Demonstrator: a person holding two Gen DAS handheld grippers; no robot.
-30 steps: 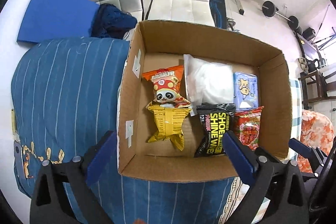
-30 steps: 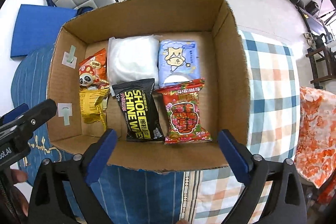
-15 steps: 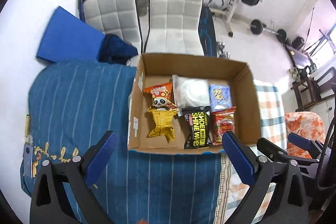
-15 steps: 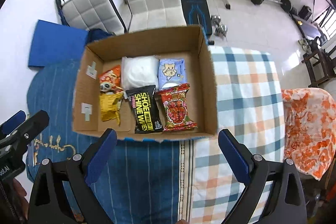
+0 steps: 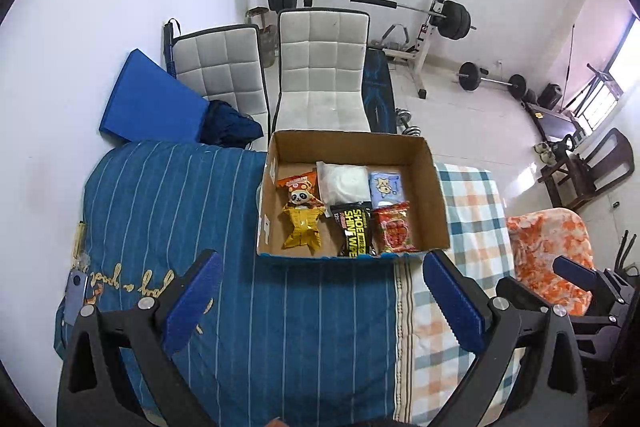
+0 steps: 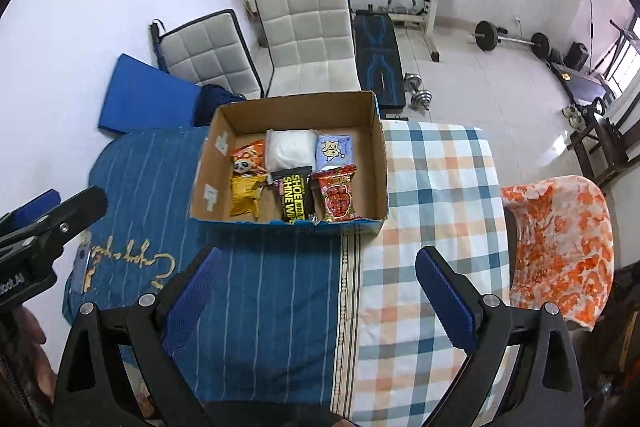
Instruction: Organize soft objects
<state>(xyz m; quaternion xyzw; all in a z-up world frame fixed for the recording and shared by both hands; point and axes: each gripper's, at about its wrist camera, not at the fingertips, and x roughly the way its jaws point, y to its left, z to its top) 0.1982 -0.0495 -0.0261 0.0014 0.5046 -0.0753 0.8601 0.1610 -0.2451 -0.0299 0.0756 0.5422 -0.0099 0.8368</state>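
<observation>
An open cardboard box (image 5: 434, 199) (image 6: 378, 167) stands on the table. It holds several soft packs: an orange panda snack bag (image 5: 299, 187), a gold bag (image 5: 302, 229), a white pack (image 5: 347, 181), a blue tissue pack (image 5: 385, 185), a black shoe wipes pack (image 5: 354, 233) (image 6: 296, 195) and a red snack bag (image 5: 396, 231) (image 6: 338, 197). My left gripper (image 5: 320, 301) is open and empty, well back from the box's near wall. My right gripper (image 6: 318, 295) is open and empty, also back from the box.
A blue striped cloth (image 5: 168, 211) covers the table's left part and a checked cloth (image 6: 436, 195) the right. Two white padded chairs (image 5: 324, 75) stand behind the table. An orange patterned chair (image 6: 556, 239) is at right. Weights lie on the floor.
Both grippers have pulled up and back from the box, which now looks much smaller. Both stay open and empty. The packs in the box have not moved.
</observation>
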